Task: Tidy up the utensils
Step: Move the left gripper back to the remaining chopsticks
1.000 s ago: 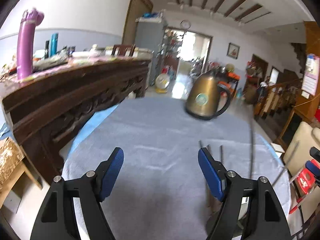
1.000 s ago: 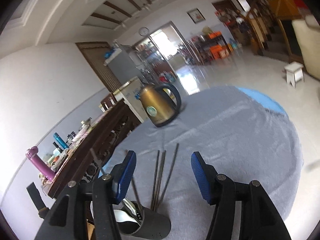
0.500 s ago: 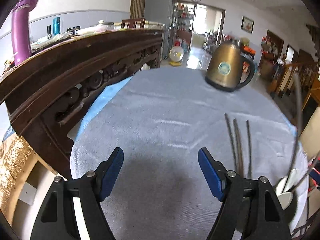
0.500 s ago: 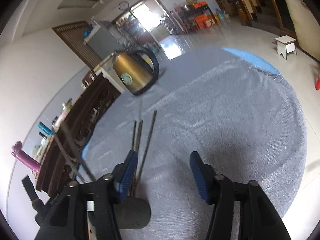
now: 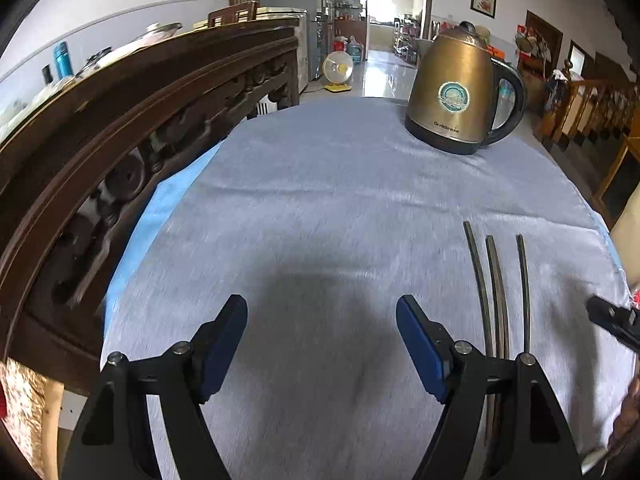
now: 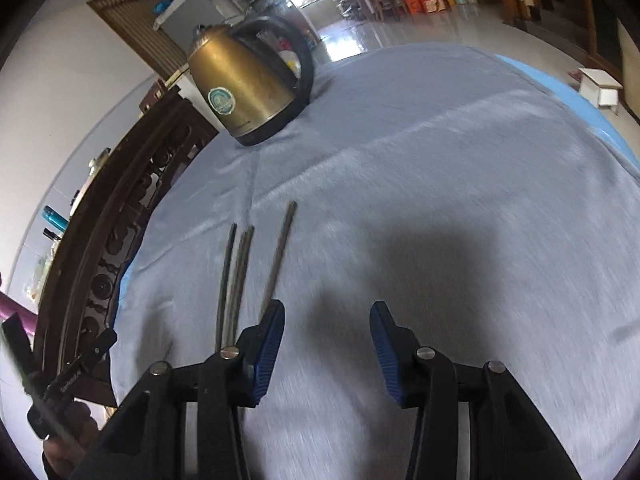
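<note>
Chopsticks (image 6: 240, 264) lie near the cloth's (image 5: 320, 208) edge (seemingly four); both grippers' fingers (image 5: 420, 344) (image 6: 268, 352) gape empty.

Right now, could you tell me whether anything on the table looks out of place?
The chopsticks lie loose on the cloth, fanned unevenly: two close together, others apart. The kettle stands upright. Nothing looks spilled or damaged.

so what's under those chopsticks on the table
The chopsticks lie flat on a grey cloth that covers the table. A blue layer shows at the cloth's edge. The tabletop itself is hidden.
</note>
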### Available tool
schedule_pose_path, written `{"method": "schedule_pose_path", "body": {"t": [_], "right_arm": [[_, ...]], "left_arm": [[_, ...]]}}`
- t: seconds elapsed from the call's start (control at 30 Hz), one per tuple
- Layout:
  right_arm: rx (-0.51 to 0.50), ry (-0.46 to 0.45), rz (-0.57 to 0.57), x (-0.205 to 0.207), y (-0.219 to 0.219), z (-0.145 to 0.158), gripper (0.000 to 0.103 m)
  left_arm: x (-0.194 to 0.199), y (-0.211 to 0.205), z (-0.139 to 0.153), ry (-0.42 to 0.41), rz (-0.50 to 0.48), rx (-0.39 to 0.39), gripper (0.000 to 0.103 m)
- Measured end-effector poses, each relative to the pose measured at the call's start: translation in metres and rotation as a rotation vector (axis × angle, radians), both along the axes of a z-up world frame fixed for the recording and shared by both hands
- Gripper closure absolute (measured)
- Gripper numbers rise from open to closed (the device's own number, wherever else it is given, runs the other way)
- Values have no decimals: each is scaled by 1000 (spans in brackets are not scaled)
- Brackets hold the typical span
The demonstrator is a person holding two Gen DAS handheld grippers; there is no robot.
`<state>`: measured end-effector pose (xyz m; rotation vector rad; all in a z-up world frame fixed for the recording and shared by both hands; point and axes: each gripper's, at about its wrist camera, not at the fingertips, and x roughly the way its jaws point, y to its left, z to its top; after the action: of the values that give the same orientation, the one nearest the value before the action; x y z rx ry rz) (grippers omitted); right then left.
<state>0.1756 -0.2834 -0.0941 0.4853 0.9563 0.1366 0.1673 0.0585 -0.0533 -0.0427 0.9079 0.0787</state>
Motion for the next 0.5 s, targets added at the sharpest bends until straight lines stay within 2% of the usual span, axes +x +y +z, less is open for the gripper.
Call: {"method": "schedule_pose_path", "body": {"t": [0.17, 0.27, 0.43, 0.47, 0.5], "right_arm": [[-9, 51, 35, 62, 23, -10, 55], [-42, 82, 34, 88, 36, -13, 55], [-220, 146, 83, 116, 72, -20, 55], [-258, 145, 86, 118, 78, -22, 59], [-300, 135, 89, 118, 83, -22, 71]], "left_arm": [[25, -6, 0, 18, -23, -28, 26], [43, -7, -2, 32, -22, -19, 26], [67, -13, -12, 76, -27, -12, 26], [70, -15, -13, 81, -31, -11, 26], [73, -17, -15, 85, -36, -9, 26]]}}
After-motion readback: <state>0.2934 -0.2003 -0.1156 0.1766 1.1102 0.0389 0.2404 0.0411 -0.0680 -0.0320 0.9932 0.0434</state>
